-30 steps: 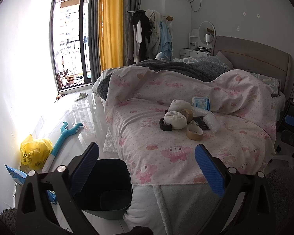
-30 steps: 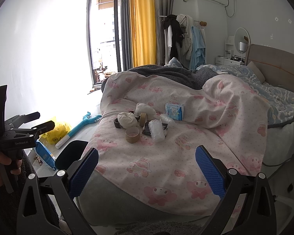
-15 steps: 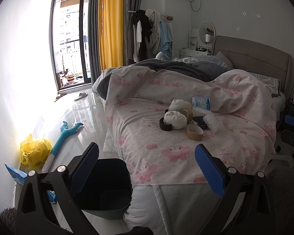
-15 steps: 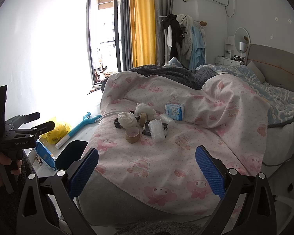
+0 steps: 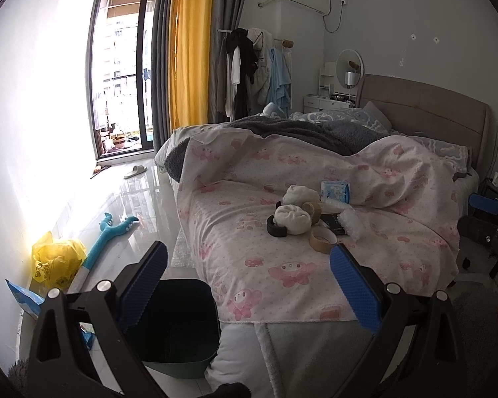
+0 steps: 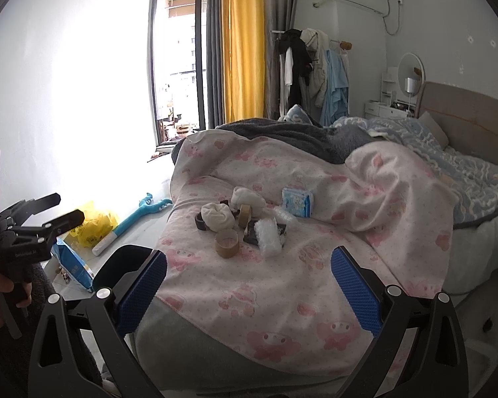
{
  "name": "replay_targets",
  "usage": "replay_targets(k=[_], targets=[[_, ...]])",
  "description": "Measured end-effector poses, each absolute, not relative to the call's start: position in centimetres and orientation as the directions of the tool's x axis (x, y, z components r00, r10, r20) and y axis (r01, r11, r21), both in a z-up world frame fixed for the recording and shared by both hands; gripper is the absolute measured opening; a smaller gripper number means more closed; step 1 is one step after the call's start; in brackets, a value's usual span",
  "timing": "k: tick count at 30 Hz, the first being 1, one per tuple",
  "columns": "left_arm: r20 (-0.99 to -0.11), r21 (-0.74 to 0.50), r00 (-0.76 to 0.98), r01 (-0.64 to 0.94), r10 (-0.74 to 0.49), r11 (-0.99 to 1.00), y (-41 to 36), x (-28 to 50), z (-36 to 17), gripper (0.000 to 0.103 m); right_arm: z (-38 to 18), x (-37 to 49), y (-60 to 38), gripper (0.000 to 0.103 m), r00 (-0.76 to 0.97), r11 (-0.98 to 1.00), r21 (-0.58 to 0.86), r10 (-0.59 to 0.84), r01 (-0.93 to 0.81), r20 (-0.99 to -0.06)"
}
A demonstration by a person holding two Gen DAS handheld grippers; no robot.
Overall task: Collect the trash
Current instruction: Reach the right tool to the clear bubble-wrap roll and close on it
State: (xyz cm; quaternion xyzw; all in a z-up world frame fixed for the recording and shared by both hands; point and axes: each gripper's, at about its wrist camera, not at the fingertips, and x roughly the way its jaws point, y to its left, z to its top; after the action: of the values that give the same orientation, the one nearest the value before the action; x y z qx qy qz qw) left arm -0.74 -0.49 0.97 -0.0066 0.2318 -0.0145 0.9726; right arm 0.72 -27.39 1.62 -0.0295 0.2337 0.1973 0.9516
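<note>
Pink quilt point(image 6: 282, 285) holds the trash pile point(image 6: 245, 222) — both claws gape, empty.

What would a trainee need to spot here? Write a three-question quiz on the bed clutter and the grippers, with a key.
1. True or false: the left gripper is shut on a tape roll.
2. Which lies nearest the cameras: A) tissue pack B) brown tape roll C) white bundle?
3. Fill in: the dark bin stands on the ____ beside the bed.

Key: 1 false, both the left and the right gripper are open and empty; 2 B; 3 floor.
</note>
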Motion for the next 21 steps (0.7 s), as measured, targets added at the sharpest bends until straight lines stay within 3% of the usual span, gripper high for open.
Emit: replay_targets(k=[11,18,21], targets=[[-0.479,-0.019,0.877,0.045,-0.048,0.999,-0.8,0.8,0.2,0.100,0.0,6.9,-25.8,0.100,0.769,0.910,0.052,0.377,-0.411,-0.517],[-0.497,-0.014,0.866,0.052,-0.052,0.999,-1.6,2.9,-0.5,0.099,-2.1,11.6,-25.5,0.082,0.729,0.899,0.065,0.391,-0.433,-0.562],[-0.512,-0.007,0.856,0.077,-0.070,0.997,-2.1,4.0,-1.2,0.099,-3.3,13.4,-25.0,0.080,0.708,0.891,0.052,0.393,-0.451,-0.587]])
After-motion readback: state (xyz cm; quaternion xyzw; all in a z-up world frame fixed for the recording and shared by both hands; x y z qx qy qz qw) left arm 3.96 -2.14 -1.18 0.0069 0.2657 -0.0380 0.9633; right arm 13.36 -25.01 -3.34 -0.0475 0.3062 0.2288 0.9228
